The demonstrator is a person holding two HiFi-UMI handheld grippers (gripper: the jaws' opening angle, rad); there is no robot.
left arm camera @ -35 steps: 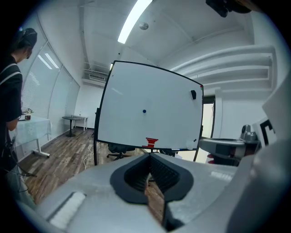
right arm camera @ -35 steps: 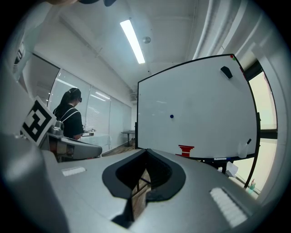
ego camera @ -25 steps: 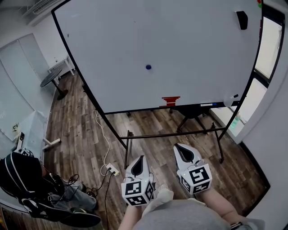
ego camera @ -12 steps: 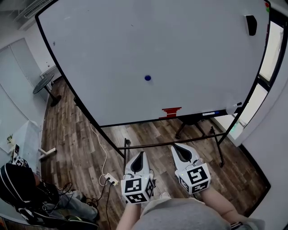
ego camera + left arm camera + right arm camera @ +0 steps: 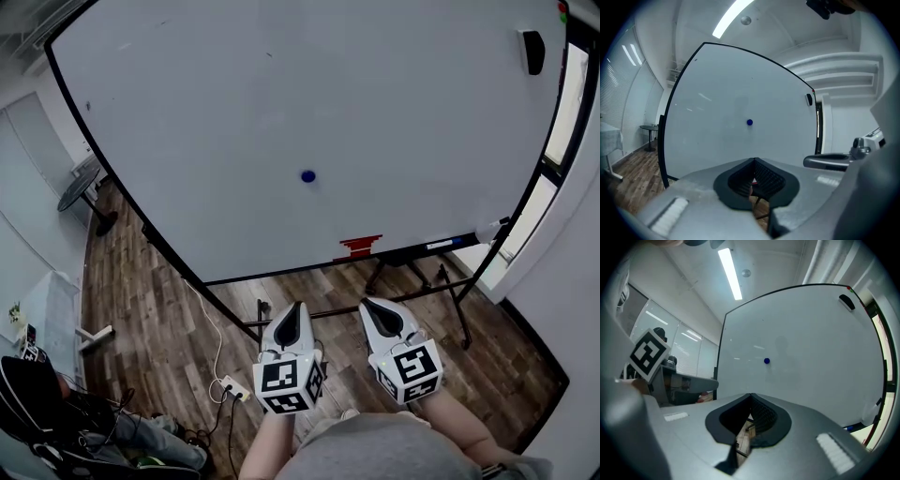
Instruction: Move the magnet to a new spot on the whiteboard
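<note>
Magnet [image 5: 307,175]: blue dot mid-whiteboard [image 5: 187,112], at 12 o'clock from both grippers, well apart.
Left gripper [image 5: 292,309]: fingers together, empty, seemingly waiting low before reaching.
Right gripper [image 5: 371,307]: fingers together, empty.

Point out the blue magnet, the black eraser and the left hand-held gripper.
blue magnet [image 5: 307,175]: head view, its centre.
black eraser [image 5: 533,52]: head view, middle of its body.
left hand-held gripper [image 5: 296,307]: head view, the tips of its shut jaws.

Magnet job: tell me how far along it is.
Done: nothing that shows. The blue magnet sits near the middle of the whiteboard, untouched. In hand: nothing; the left claw and right claw are shut, empty and held low, apart from the board. Left: reach it, grip it, place it elsewhere, release.
</note>
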